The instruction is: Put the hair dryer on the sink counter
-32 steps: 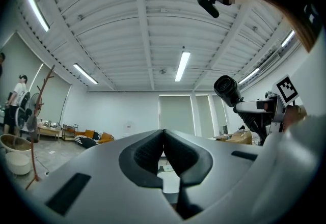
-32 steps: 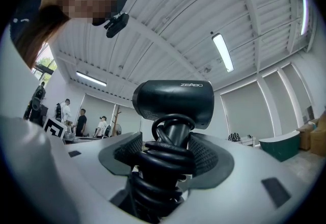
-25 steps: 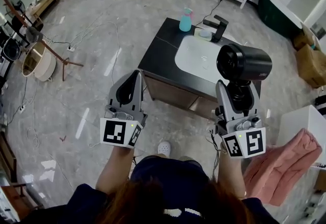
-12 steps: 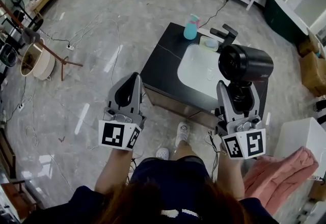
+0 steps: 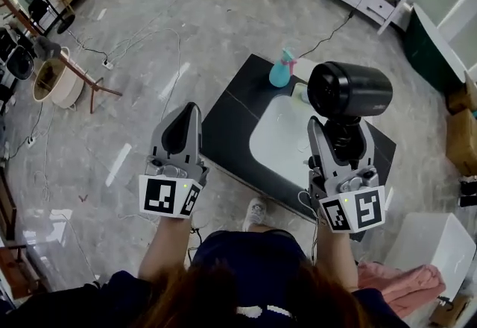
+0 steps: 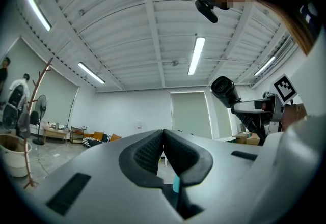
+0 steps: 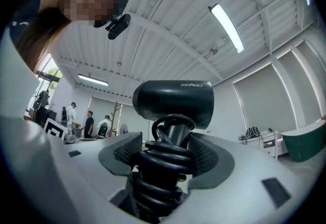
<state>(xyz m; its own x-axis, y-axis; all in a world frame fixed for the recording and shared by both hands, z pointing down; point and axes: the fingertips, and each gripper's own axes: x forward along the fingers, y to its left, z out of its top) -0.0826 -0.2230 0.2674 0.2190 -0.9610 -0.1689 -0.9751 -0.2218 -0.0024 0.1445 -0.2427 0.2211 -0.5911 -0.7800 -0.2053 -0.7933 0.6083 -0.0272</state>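
Two hand-held grippers are up in front of the person, well apart from each other. The left gripper (image 5: 188, 116) has its jaws pressed together at the tips, with nothing between them; the left gripper view (image 6: 163, 135) confirms this. The right gripper (image 5: 337, 133) is clamped on the handle of the black hair dryer (image 5: 350, 89). In the right gripper view (image 7: 168, 147) a black cord (image 7: 162, 169) is coiled round that handle and sits between the ribbed pads (image 7: 127, 152). The dryer's body (image 7: 175, 100) stands above the jaws with its barrel lying roughly level.

The hair dryer is carried in the air and rests on nothing. In the head view it overlaps the right part of the dark sink counter (image 5: 231, 114) below. A white basin (image 5: 277, 142) is set into that counter. A teal spray bottle (image 5: 281, 70) stands upright at the counter's far edge, just beside the basin. A pink cloth (image 5: 406, 279) lies at lower right, beside a white cabinet (image 5: 432, 243).
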